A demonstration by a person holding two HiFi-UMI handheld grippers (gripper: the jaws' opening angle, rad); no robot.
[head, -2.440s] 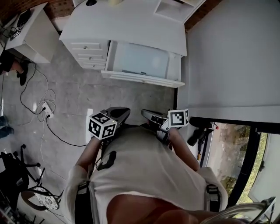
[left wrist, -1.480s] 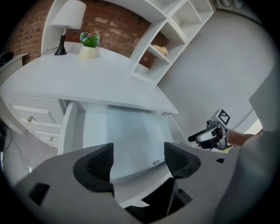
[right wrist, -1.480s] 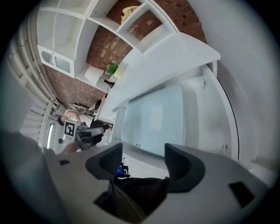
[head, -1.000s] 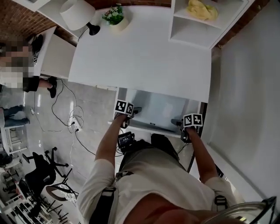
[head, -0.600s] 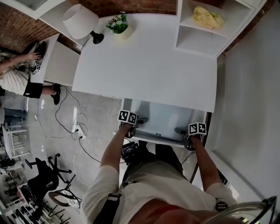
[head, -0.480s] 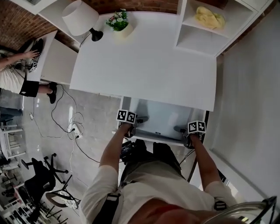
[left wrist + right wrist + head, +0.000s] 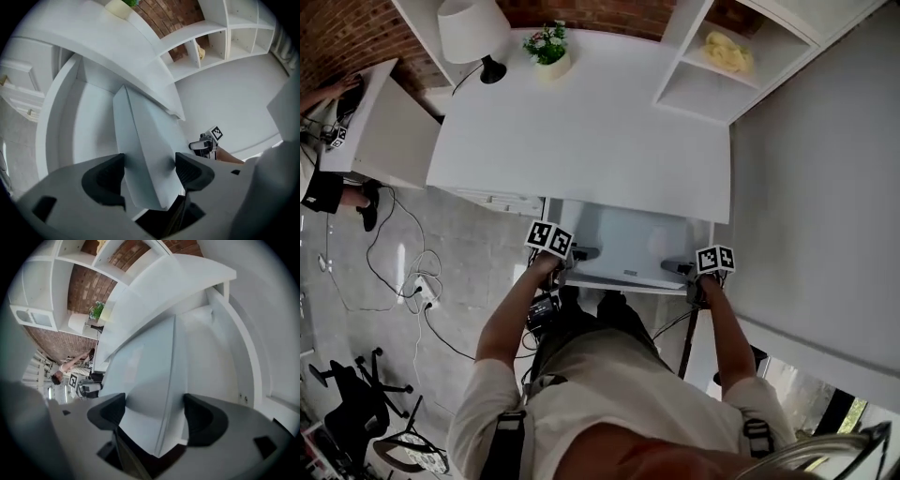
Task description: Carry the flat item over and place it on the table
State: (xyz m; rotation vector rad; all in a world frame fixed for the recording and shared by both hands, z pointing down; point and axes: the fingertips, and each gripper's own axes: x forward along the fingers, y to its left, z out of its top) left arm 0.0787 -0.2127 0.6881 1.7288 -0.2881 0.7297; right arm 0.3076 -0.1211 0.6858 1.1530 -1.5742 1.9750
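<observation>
Below the white bench (image 7: 581, 122) at frame centre, the flat panel (image 7: 623, 242) lies in a pull-out tray (image 7: 623, 282), left claw (image 7: 572, 254) and right claw (image 7: 680, 269) each clamped on its near edge; lift both evenly, keeping it level.

Two grippers (left gripper (image 7: 577, 253), right gripper (image 7: 671, 268)); one flat panel (image 7: 623, 244), one table (image 7: 581, 122), one lamp (image 7: 472, 28), one plant (image 7: 547, 45).

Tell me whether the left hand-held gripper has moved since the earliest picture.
Yes. The left hand-held gripper has gone forward from the torso toward the white table's front edge and now clamps the flat panel.
</observation>
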